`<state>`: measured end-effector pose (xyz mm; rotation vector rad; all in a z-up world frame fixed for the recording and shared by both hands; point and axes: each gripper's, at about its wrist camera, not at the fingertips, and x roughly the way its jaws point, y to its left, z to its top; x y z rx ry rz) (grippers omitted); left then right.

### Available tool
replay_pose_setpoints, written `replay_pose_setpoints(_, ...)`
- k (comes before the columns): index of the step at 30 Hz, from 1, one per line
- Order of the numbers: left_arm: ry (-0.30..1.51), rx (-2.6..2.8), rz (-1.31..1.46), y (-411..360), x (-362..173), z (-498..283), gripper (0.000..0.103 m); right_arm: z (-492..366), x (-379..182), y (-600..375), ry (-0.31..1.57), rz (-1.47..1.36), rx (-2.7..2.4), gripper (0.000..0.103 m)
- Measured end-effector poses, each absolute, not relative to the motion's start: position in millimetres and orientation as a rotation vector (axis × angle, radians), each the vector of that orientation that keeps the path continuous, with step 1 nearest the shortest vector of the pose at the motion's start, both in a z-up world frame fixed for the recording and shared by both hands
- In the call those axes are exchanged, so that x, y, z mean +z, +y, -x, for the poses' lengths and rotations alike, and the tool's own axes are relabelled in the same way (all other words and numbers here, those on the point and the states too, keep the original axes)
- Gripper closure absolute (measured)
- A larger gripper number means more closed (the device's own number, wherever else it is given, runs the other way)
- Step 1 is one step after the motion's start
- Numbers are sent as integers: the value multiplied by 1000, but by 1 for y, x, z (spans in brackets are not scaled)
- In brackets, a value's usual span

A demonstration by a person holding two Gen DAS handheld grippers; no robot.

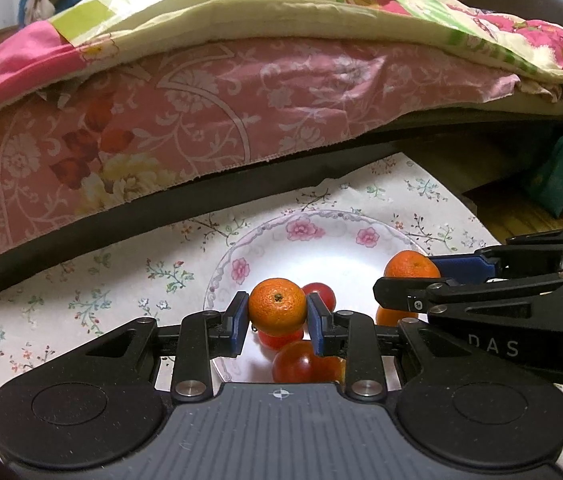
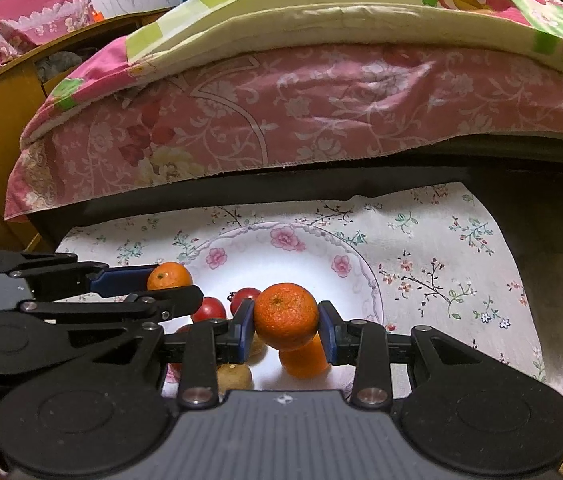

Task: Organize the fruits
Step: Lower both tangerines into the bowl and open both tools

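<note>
**Flowered cloth under a white plate**

A white cloth printed with small flower sprigs covers the supporting surface across the lower middle of both views. Directly on it sits a white plate with pink roses round its rim, left of the cloth's centre in the right wrist view. The cloth's far edge meets a dark band.

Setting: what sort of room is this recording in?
Likely a home bedroom: a bed piled with floral quilts stands behind a small table under a flowered cloth, where a plate holds fruit.
</note>
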<state>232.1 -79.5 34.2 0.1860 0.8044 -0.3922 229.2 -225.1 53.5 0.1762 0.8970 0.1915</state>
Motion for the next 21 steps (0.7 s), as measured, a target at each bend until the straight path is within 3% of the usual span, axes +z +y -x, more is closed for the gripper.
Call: replay_pose_setpoints(21,831,-381,-198,-81,27,-239,62,-235,40,-223,918,-179,185,68)
